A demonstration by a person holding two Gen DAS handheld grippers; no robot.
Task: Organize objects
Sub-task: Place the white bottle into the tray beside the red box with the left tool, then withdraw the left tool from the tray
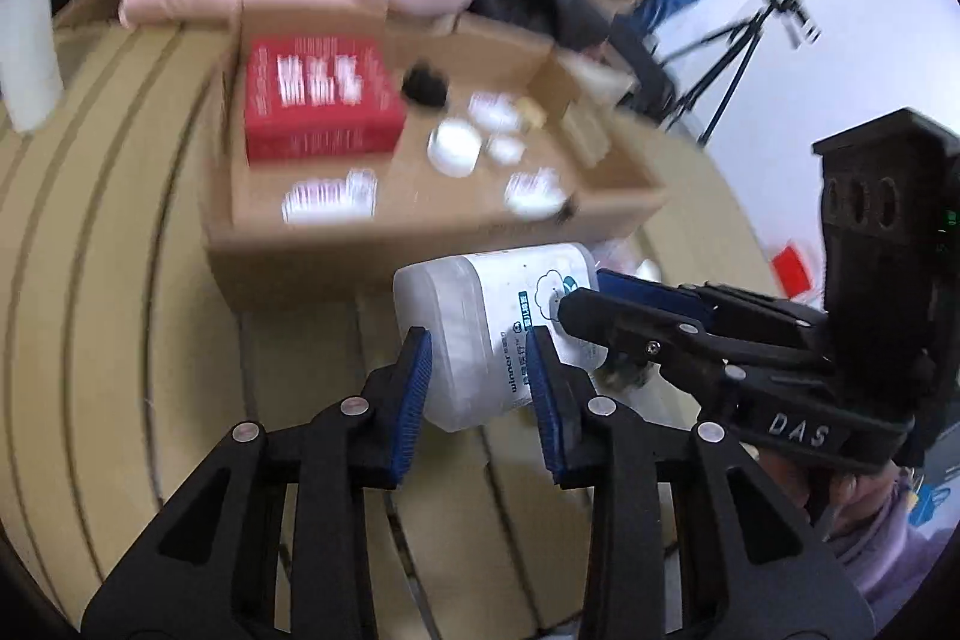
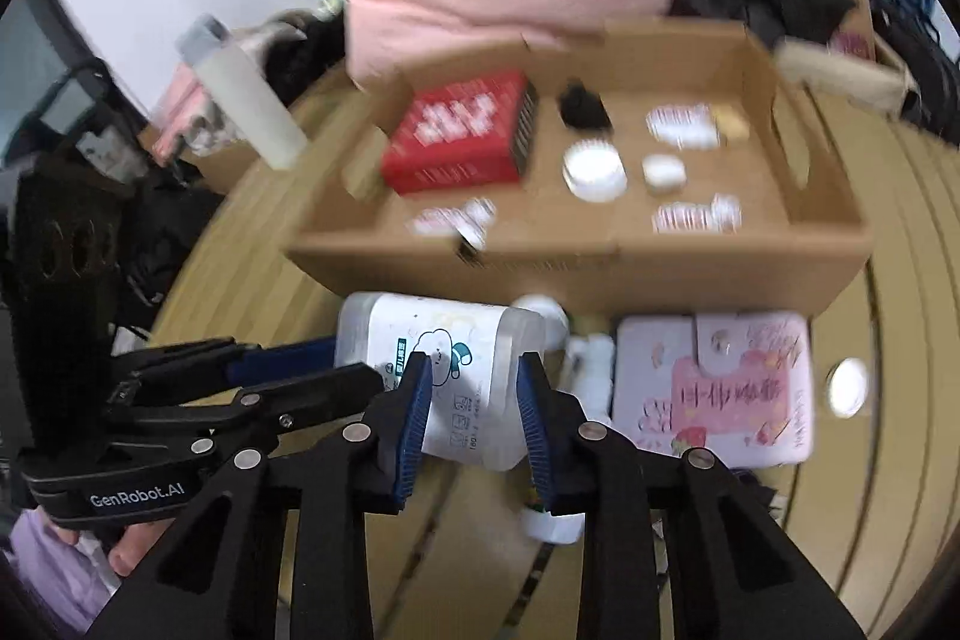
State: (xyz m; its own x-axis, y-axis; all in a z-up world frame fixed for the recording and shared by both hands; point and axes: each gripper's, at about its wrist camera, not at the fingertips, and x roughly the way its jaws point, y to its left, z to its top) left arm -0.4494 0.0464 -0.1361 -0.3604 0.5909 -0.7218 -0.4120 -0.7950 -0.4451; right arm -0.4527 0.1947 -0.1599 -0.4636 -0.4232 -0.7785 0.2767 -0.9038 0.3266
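Two grippers are seen closed around one translucent white bottle (image 1: 498, 334), which lies on its side on the tan slatted surface (image 1: 120, 340) just in front of the cardboard tray (image 1: 420, 244). In the left wrist view the left gripper (image 1: 480, 388) has its blue pads pressed on the bottle's base end, while the right gripper (image 1: 594, 292) comes in from the right across the label. In the right wrist view the right gripper (image 2: 474, 400) is clamped on the bottle's (image 2: 444, 358) middle, and the left gripper (image 2: 336, 364) enters from the left.

Only the right wrist view shows a pink illustrated case (image 2: 714, 388) beside the bottle and a round white disc (image 2: 847, 387) further right. Only the left view shows a tripod (image 1: 738, 58).

The tray's contents are blurred: a red box (image 1: 321, 100), a black object (image 1: 425, 85) and small white containers (image 1: 454, 147) can be made out, their labels unreadable. The bottle's cap end is hidden in the left view
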